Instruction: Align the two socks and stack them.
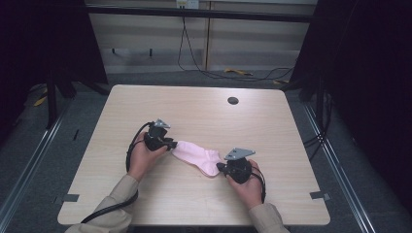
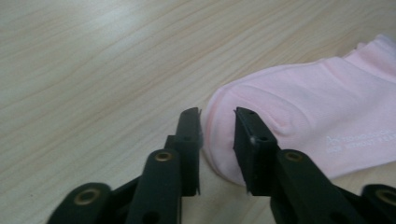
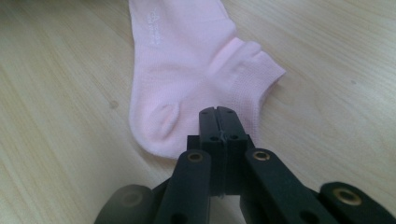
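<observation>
A pink sock (image 1: 199,158) lies flat on the bench (image 1: 145,102), a little nearer the front edge than the back and about midway between the side edges, with your two grippers at its opposite ends. Your left gripper (image 2: 218,122) sits at the toe, its jaws parted and straddling the rounded toe edge, so nothing is held there yet. Your right gripper (image 3: 218,122) sits at the heel-and-cuff end, its jaws pressed together just over the sock's near edge; whether any cloth is pinched between them cannot be told. The step in hand looks like taking hold of both ends, ahead of lifting, stretching or folding the sock. The next move calls for you to close the left jaws on the toe, catching both layers rather than skimming the top one, and to check that the right jaws have cloth; if not, open them, ease forward onto the heel and close again before you lift.
</observation>
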Demonstrator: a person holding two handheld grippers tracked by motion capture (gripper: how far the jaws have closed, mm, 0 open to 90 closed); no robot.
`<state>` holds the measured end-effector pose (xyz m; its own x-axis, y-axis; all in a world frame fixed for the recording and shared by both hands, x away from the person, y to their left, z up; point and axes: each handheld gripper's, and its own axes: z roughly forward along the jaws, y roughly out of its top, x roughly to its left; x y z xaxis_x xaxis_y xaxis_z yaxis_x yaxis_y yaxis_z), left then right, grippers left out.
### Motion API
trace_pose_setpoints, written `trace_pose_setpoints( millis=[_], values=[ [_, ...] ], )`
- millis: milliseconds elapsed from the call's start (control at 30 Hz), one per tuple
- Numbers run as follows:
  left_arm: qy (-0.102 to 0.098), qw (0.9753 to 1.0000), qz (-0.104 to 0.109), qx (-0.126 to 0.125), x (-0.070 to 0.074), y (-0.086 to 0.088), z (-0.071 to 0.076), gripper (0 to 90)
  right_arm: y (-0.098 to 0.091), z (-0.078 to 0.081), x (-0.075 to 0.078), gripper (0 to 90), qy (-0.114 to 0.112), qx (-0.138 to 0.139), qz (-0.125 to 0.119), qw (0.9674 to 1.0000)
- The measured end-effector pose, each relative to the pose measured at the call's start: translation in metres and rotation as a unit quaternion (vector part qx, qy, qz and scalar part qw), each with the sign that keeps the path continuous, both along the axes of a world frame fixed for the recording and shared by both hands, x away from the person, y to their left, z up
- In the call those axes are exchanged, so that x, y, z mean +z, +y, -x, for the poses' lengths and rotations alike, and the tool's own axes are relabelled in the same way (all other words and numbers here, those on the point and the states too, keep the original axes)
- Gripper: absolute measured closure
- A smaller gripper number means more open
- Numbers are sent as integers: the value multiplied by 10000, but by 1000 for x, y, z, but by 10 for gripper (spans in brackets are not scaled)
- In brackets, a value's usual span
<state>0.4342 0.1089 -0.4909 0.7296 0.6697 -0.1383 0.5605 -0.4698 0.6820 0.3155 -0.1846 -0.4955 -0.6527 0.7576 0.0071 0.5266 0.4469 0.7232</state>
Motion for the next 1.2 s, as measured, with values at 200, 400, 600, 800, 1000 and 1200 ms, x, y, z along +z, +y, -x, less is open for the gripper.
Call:
trace_pose_setpoints(
  millis=[200,400,600,800,1000,1200],
  values=[
    [24,9999,-79,-145,0,0,4,789,-1,-1,-2,900,16,9,38,10000],
    [161,9995,-171,-228,-5,-4,2,834,-1,-2,-3,900,26,-9,28,10000],
    [278,9990,-246,-269,-1,-5,2,900,-3,-4,-2,888,14,-58,8,10000],
    [135,9997,-111,-172,14,0,0,900,-5,-5,-2,892,83,-90,6,9999],
    [164,9996,-147,-198,7,-1,-1,900,-5,-6,-2,889,100,-87,11,9999],
    [210,9996,-113,-179,-1,0,2,881,-4,-6,-2,889,70,-69,39,9999]
  ],
)
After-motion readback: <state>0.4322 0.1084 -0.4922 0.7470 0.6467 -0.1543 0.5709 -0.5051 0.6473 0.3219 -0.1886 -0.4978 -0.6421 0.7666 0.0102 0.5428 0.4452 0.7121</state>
